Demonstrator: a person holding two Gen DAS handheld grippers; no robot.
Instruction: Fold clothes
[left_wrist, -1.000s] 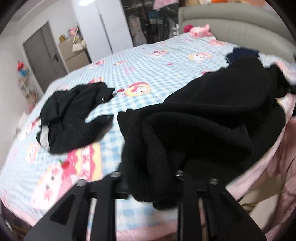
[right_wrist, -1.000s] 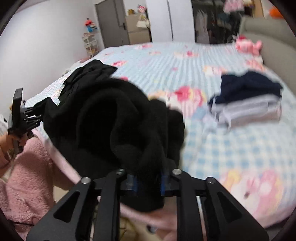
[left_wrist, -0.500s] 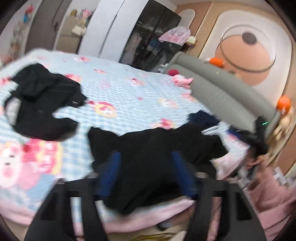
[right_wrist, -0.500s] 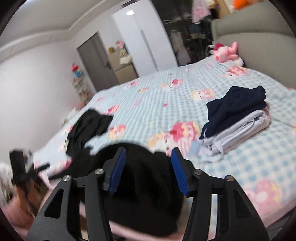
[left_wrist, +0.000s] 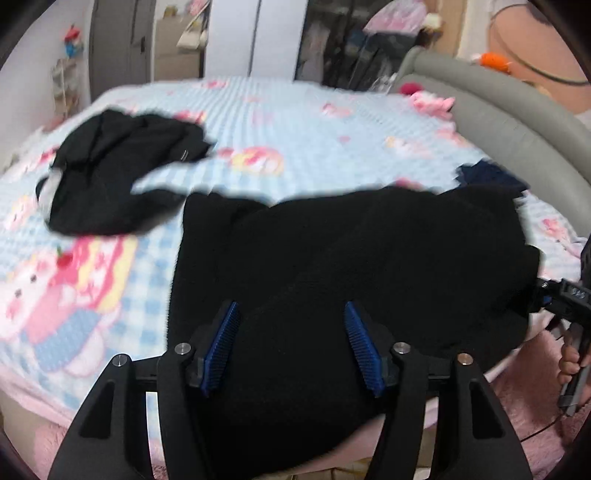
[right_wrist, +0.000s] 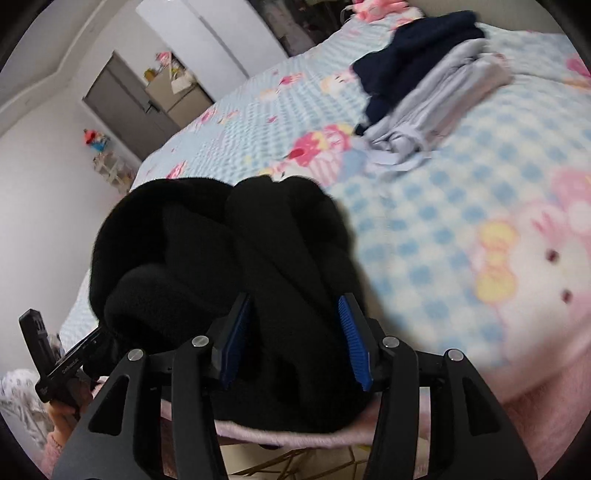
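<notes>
Fleece: your black fleece (left_wrist: 362, 258) lies lengthwise along the bed's near edge (left_wrist: 44, 402).
Grippers: left gripper (left_wrist: 291, 343), right gripper (right_wrist: 293, 336) — both spread wide (gripping nothing).
Room: open blanket beyond.

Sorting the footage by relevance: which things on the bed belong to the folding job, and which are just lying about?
Job: black fleece garment, left gripper, right gripper, black clothing heap, folded stack.
Lying about: pink plush toy, shelf toys.

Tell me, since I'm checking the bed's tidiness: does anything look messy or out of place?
Yes. A black garment lies crumpled and unfolded on the bed, and the black fleece is bunched, draping over the bed's near edge.
</notes>
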